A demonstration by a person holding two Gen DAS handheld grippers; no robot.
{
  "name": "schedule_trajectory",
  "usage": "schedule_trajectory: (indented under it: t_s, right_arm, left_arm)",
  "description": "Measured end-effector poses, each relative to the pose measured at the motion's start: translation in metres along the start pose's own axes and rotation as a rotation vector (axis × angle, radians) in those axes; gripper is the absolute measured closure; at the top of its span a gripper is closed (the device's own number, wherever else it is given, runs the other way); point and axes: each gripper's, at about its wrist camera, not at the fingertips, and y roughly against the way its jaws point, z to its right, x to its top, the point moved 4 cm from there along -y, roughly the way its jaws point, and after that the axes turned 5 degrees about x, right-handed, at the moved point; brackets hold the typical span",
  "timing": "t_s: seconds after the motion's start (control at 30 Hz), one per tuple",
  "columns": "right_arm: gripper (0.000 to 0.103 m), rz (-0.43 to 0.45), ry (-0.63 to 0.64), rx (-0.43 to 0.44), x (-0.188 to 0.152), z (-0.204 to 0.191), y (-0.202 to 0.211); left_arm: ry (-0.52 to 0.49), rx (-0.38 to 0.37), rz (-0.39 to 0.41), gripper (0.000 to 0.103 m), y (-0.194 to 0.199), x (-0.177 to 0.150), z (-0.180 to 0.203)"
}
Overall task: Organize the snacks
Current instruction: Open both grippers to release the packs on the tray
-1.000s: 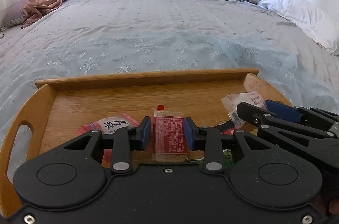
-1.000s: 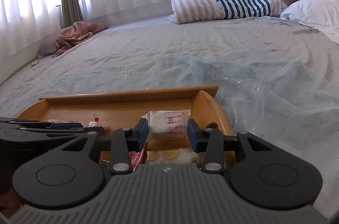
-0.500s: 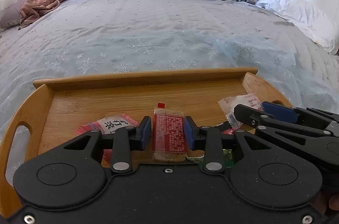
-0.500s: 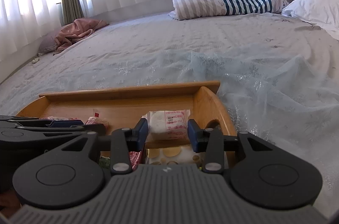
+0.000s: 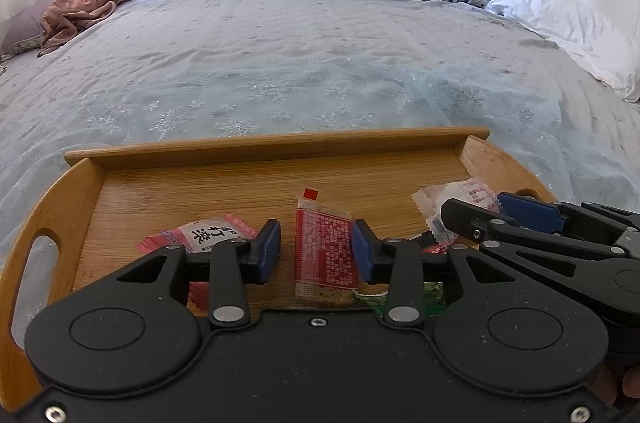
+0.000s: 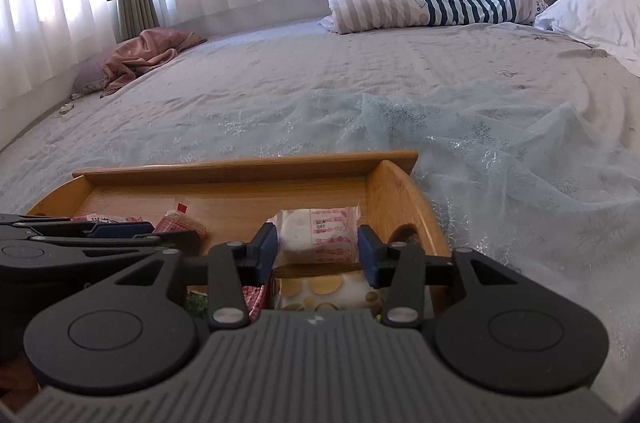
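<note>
Ahead of both grippers a bed (image 5: 320,63) carries a wooden tray (image 5: 276,147). The left gripper (image 5: 316,249) is released, a red packet (image 5: 326,251) between its fingers. The right gripper (image 6: 317,249), also released, frames a white packet (image 6: 316,235).

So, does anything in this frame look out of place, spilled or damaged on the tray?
Nothing looks spilled or damaged. The snack packets lie loosely at mixed angles on the wooden tray: the red packet sits between the open left gripper, the white packet between the open right gripper. That scatter fits an unfinished sort.
</note>
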Motion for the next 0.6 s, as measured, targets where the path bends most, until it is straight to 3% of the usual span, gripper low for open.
schedule_trajectory:
  t_s: [0.33,0.6]
  right_arm:
    - [0.048,0.017,-0.014,0.004,-0.0020,0.0024,0.0022]
    - [0.038,0.034,-0.024,-0.008,-0.0016,0.0034,0.0062]
  left_arm:
    - [0.010,0.005,-0.004,0.052,-0.0007,0.0001,-0.0024]
    - [0.008,0.010,0.001,0.042,0.0031,-0.0036,-0.0082]
